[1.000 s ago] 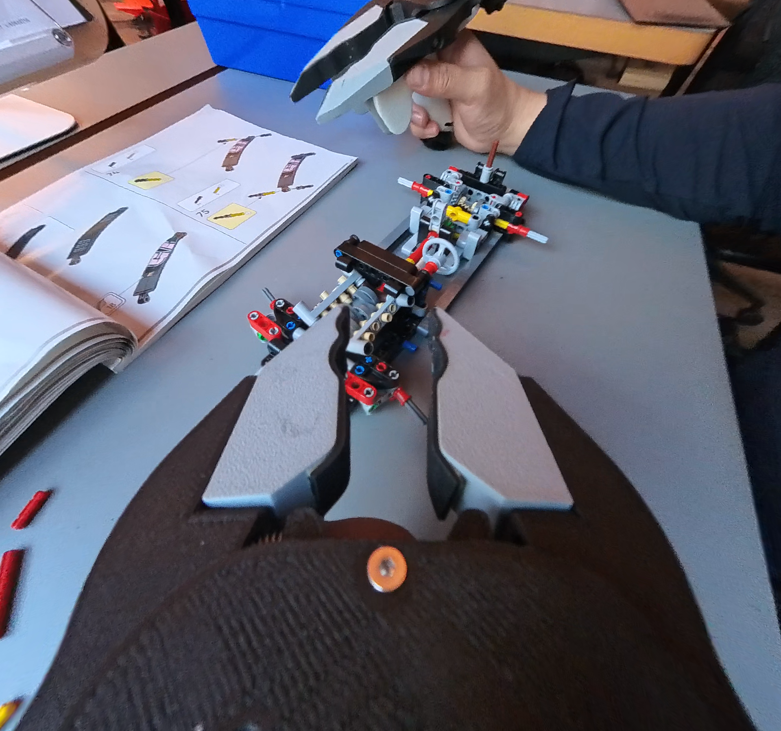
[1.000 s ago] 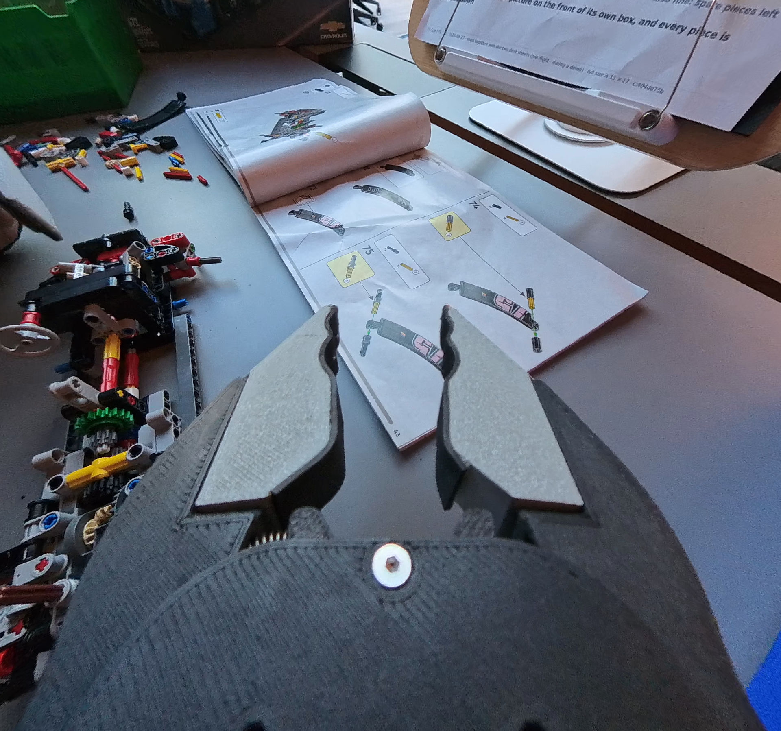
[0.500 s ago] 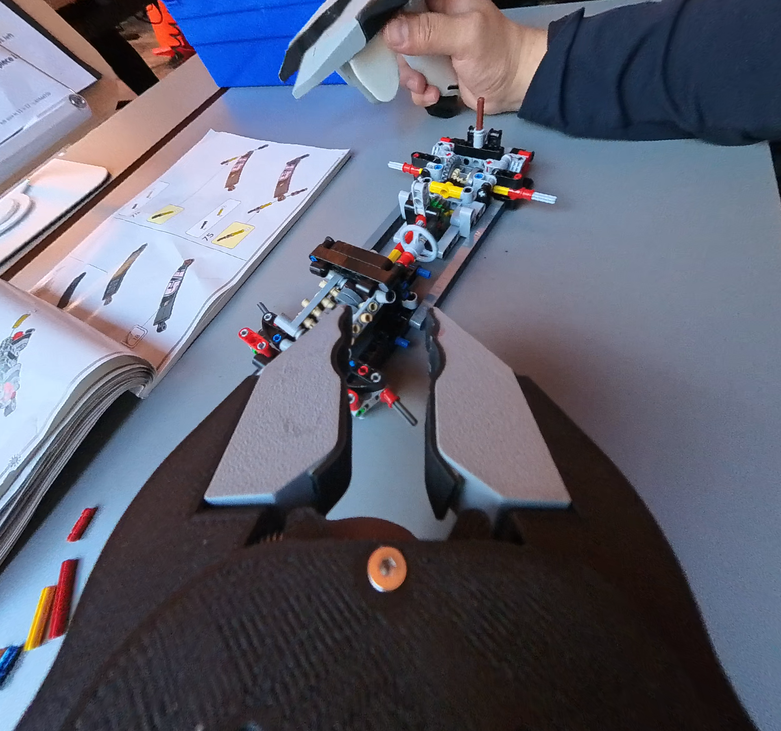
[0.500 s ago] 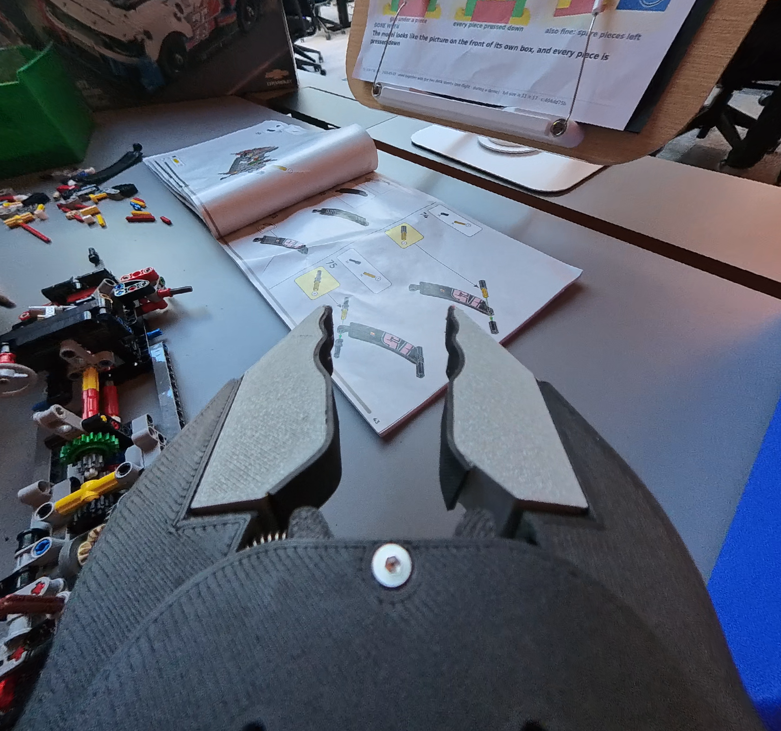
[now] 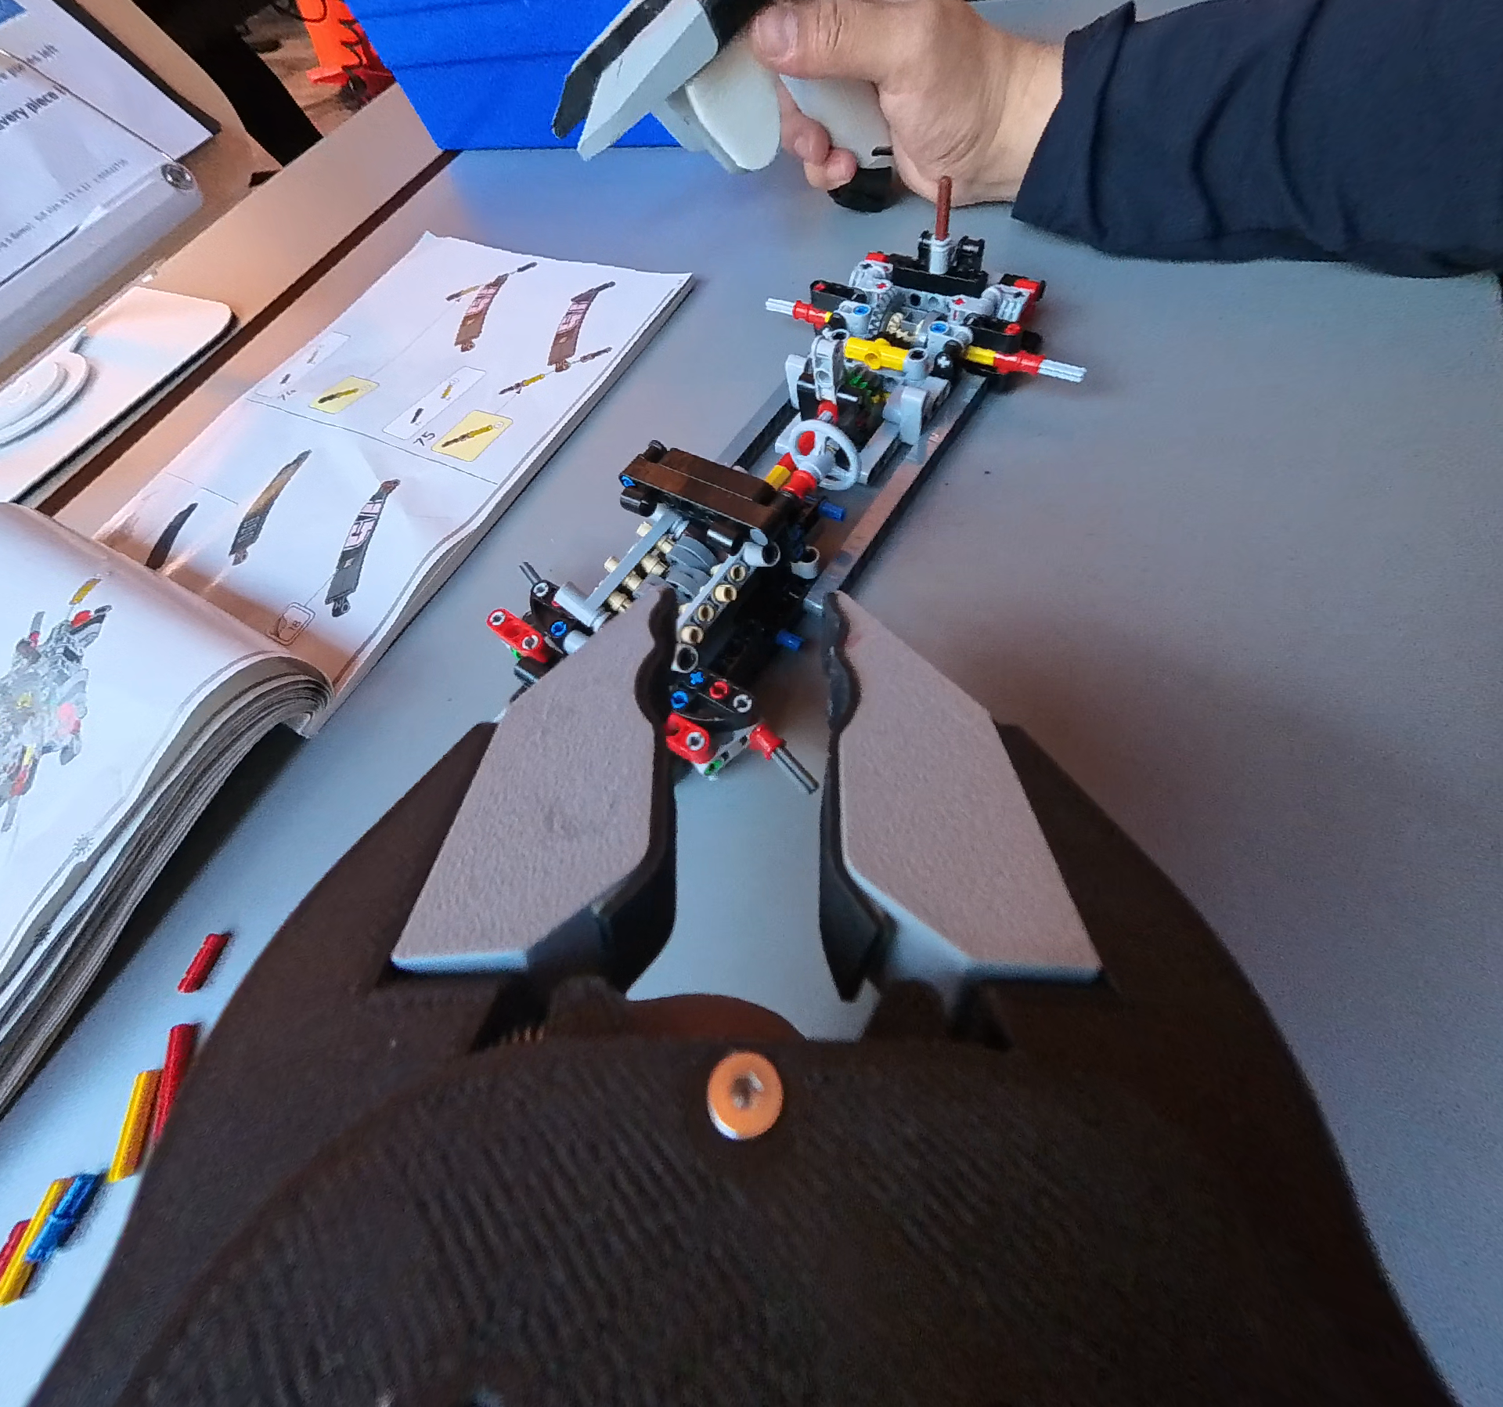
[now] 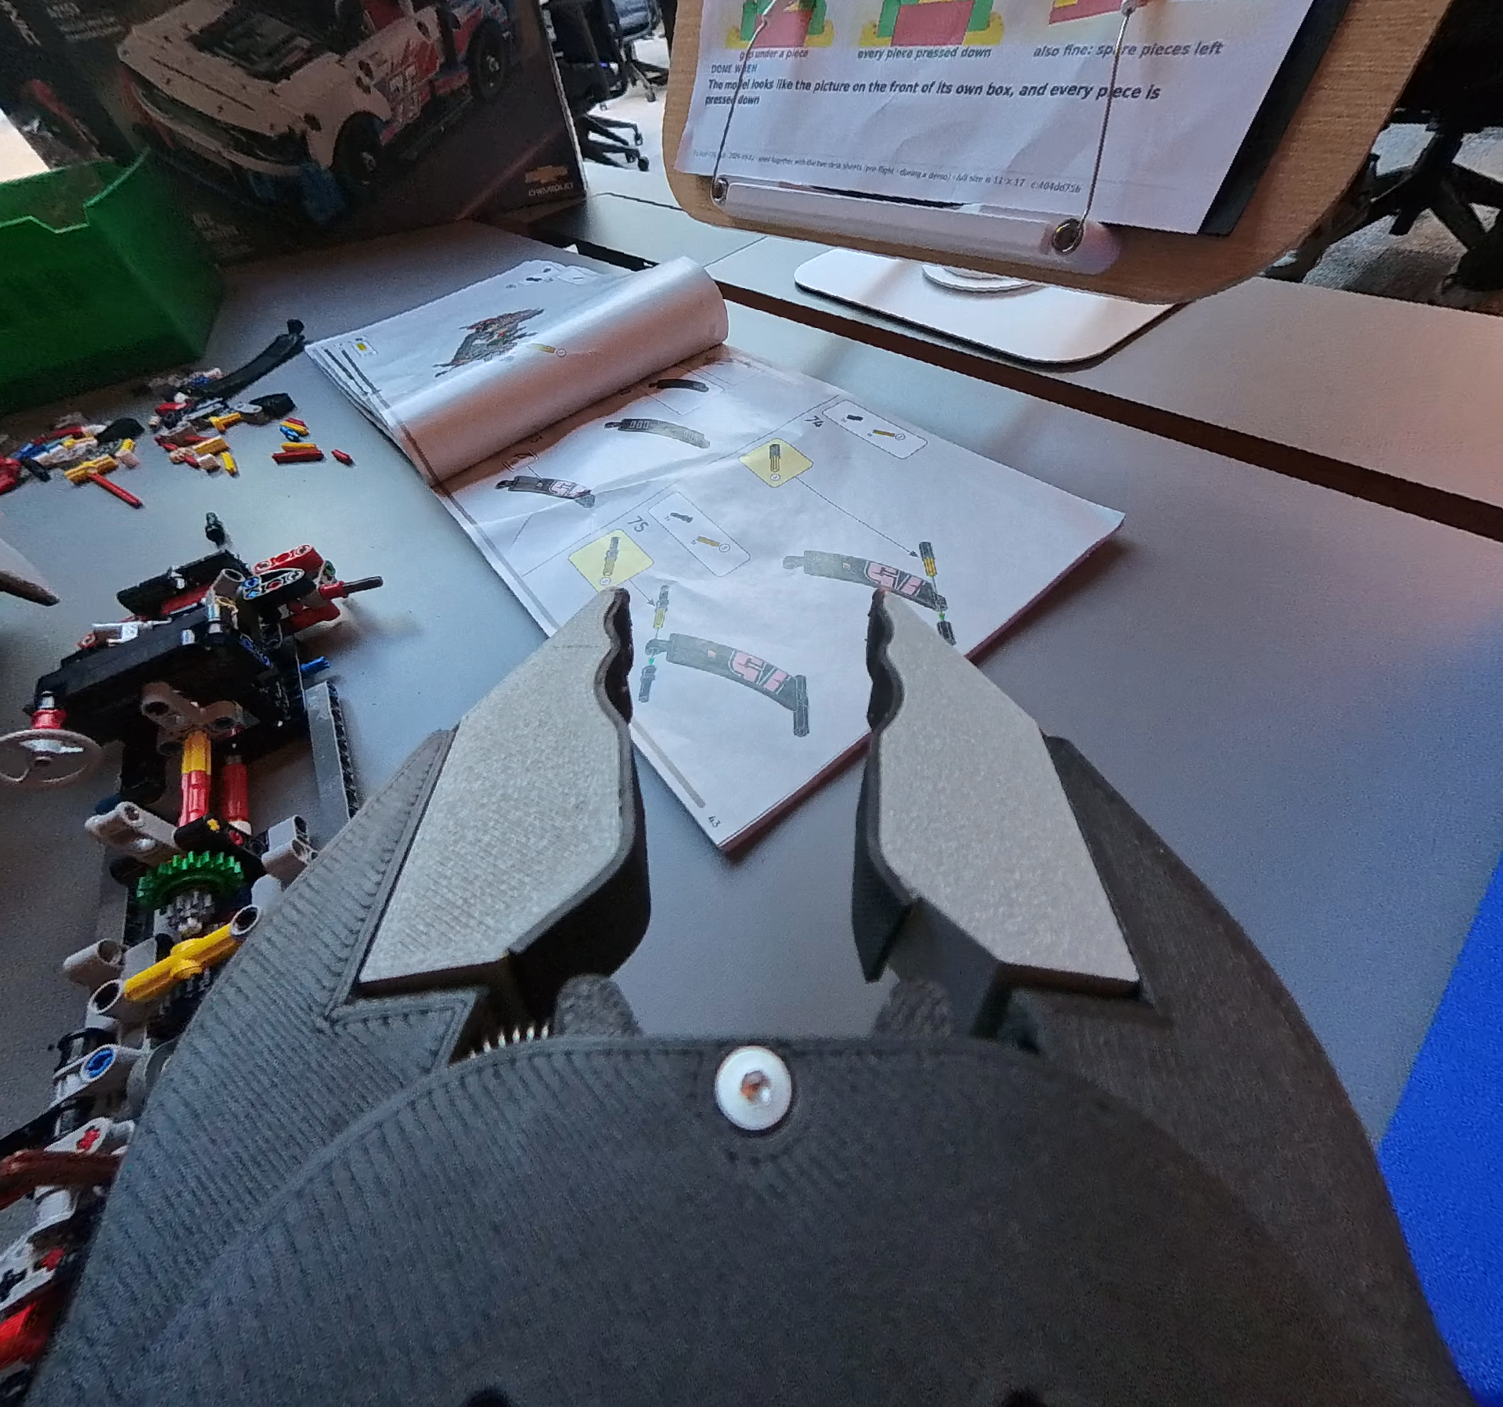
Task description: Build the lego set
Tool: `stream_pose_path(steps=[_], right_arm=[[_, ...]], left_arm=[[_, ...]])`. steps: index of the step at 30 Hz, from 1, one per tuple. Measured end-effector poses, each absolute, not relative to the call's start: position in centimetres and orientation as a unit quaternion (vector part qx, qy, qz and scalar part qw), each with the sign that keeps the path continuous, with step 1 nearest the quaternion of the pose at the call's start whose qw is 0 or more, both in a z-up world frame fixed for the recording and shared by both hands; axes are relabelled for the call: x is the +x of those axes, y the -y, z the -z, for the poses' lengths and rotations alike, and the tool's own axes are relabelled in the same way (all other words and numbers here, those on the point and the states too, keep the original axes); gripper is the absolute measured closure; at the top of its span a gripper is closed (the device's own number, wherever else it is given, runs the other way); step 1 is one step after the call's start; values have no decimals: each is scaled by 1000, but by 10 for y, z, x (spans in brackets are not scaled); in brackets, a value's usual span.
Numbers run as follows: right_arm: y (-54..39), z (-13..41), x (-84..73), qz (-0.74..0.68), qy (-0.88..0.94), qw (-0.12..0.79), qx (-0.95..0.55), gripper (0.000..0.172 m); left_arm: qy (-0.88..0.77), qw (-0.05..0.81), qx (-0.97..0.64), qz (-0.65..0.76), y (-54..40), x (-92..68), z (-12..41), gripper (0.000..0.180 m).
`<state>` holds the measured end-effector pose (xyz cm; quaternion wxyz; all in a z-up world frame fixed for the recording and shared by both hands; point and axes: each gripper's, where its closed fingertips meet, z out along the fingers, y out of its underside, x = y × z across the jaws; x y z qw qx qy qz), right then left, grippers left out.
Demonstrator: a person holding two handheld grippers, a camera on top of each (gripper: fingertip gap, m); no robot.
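- The left gripper (image 5: 748, 611) has its fingers partly spread. They stand around the near end of the brick-built car chassis (image 5: 732, 522), at about 12 o'clock from the camera.
- A strip of table shows between its right finger (image 5: 895, 758) and the chassis, so I judge that nothing is pinched there. Whether the left finger touches the model, I cannot tell.
- The right gripper (image 6: 748, 611) is spread wide with nothing between its fingers. It hangs over the open instruction booklet (image 6: 773, 554), and only the printed page shows in the gap.
- In the left wrist view the same right gripper is at 12 o'clock, raised above the far end of the chassis in a person's hand (image 5: 919, 83).
- The chassis lies flat on the grey table (image 5: 1179, 636), just right of the booklet. It is only a frame: it carries a steering wheel (image 5: 821, 457), a green gear (image 6: 191, 876) and an upright brown axle (image 5: 943, 205). I see no wheels and no body panels on it.
- Many loose pieces (image 6: 187, 432) lie spread on the table at 10 o'clock in the right wrist view, not joined to anything.
- The booklet is open with a thick stack of pages on one side.
- Behind them stand a product box (image 6: 325, 50) with a finished car pictured, a green bin (image 6: 81, 270), a blue bin (image 5: 504, 26) and a sheet holder (image 6: 1017, 66).
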<state>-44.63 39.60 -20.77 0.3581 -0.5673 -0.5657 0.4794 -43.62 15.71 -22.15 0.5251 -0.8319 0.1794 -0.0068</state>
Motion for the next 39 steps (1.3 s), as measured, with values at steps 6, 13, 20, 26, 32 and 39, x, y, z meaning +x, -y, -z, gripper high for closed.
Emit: stream_pose_path(steps=[6, 13, 20, 26, 32, 39], right_arm=[[-396, 210, -450, -473, 576, 355, -563, 116], [-396, 209, -451, -478, 576, 354, -560, 117], [-396, 208, -451, -477, 576, 357, -560, 117], [-397, 207, -450, -478, 573, 363, -559, 118], [-395, 204, -448, -491, 566, 361, -556, 121], [-394, 200, -446, -512, 557, 352, -551, 123]], left_arm=[[-183, 507, -842, 11, -158, -436, 232, 147], [-177, 503, -846, 14, -159, -439, 235, 147], [-174, 500, -848, -12, -159, -448, 236, 147], [-127, 508, -848, -79, -151, -519, 211, 151], [-28, 441, -896, -50, -110, -625, 209, 158], [-113, 310, -942, -60, -96, -640, 245, 159]])
